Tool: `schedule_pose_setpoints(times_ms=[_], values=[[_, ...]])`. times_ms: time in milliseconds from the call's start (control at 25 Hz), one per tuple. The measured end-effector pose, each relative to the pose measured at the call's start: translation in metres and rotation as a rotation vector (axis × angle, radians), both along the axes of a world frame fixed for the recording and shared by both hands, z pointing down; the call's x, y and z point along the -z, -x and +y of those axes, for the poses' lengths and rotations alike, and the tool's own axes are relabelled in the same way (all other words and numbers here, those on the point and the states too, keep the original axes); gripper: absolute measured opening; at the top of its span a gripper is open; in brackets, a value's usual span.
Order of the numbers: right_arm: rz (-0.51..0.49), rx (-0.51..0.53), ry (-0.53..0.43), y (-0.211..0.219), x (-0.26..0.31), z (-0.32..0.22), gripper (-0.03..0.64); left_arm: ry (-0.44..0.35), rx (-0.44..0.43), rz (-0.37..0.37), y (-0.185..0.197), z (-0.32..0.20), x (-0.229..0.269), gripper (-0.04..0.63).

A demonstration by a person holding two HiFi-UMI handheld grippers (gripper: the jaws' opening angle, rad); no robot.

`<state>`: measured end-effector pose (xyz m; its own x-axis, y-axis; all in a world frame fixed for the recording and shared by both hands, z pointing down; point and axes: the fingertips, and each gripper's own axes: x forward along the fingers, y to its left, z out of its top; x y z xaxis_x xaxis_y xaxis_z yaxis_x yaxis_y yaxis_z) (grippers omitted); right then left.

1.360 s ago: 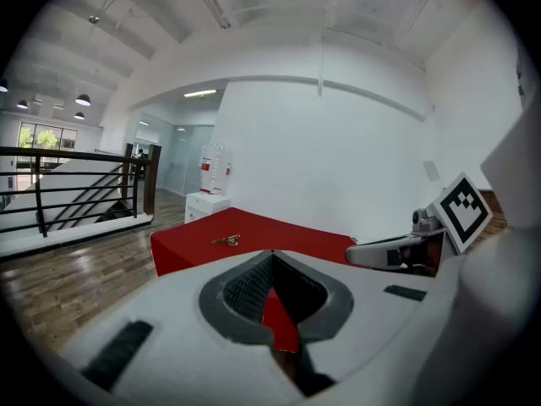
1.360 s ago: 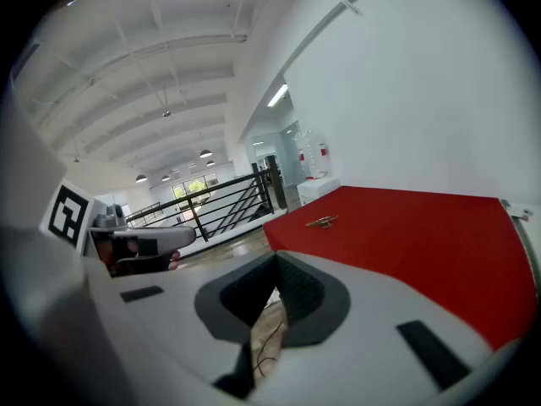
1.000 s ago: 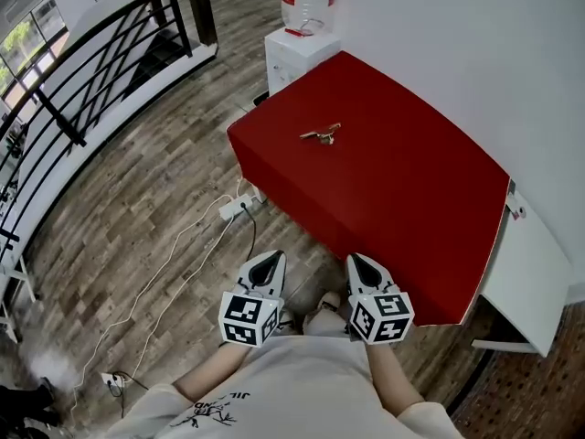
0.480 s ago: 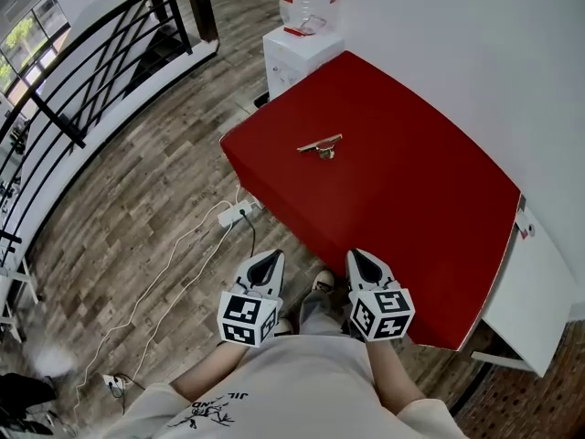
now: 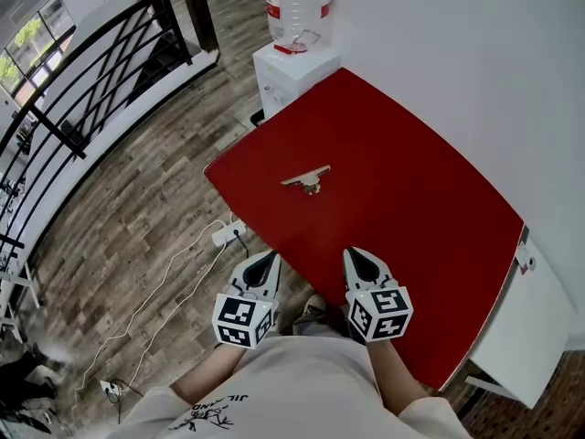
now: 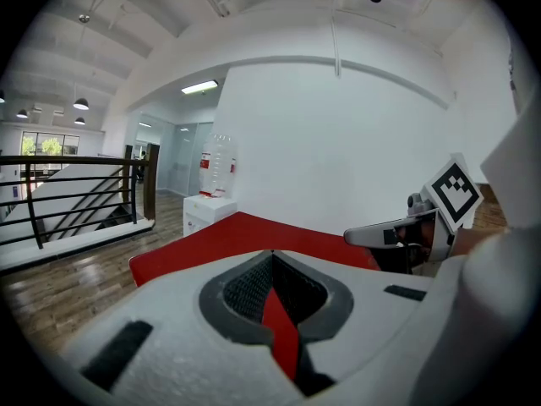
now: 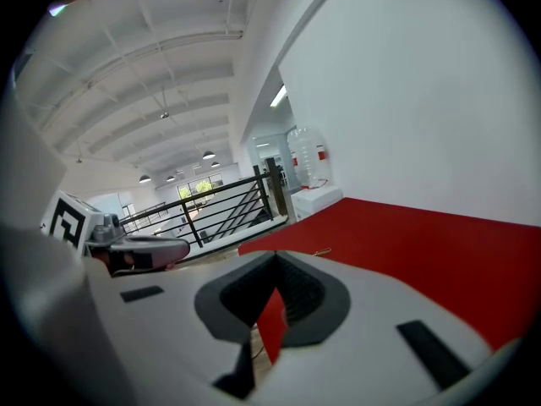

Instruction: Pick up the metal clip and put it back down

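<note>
We hold both grippers low in front of us at the near edge of the red table (image 5: 411,181), side by side and pointing toward it. The left gripper (image 5: 264,258) has its fingers pressed together with nothing between them; in the left gripper view only a thin sliver of the red top shows through the notch where the pads meet. The right gripper (image 5: 357,255) looks the same: fingers closed to a narrow seam, gripping nothing. The metal clip (image 5: 306,179) lies flat on the table top, well ahead of both sets of fingertips and roughly between the lines along which they point, a little nearer the left one. It touches neither gripper. In the right gripper view the clip (image 7: 319,251) is a small pale streak on the red surface beyond the closed fingers. The left gripper's tip hangs just off the table's edge above the wooden floor (image 5: 137,199), while the right gripper's tip sits over the red top. The one container in sight is a large clear water bottle (image 5: 297,3) upended on a white dispenser (image 5: 291,69) past the table's far corner; we cannot tell how much it holds. A black railing (image 5: 82,90) runs along the left, and a white power strip (image 5: 225,235) with its cable lies on the floor beside the table.
</note>
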<state>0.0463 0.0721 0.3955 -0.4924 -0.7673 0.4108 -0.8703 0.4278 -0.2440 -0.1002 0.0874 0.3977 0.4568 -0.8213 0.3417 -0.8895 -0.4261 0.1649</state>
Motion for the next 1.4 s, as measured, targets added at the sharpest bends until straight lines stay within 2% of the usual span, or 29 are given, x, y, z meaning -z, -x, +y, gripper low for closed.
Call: schedule_pose_setpoints(times_ms=[200,440,840,1400], values=[[-0.008,0.026,0.005,-0.006,-0.003,-0.024,0.003,-0.008,0.012,0.002,-0.014,-0.022,0.002,0.005],[-0.024,0.003,0.033,-0.009,-0.006,-0.037,0.005,0.009,0.006,-0.003,-0.015,-0.041,0.003,0.005],[-0.022,-0.056,0.035,-0.002,-0.006,-0.059,0.003,0.011,-0.059,-0.015,-0.009,-0.074,0.007,0.005],[-0.016,-0.096,0.071,-0.005,-0.017,-0.085,0.003,0.034,-0.107,-0.012,-0.015,-0.109,-0.006,0.005]])
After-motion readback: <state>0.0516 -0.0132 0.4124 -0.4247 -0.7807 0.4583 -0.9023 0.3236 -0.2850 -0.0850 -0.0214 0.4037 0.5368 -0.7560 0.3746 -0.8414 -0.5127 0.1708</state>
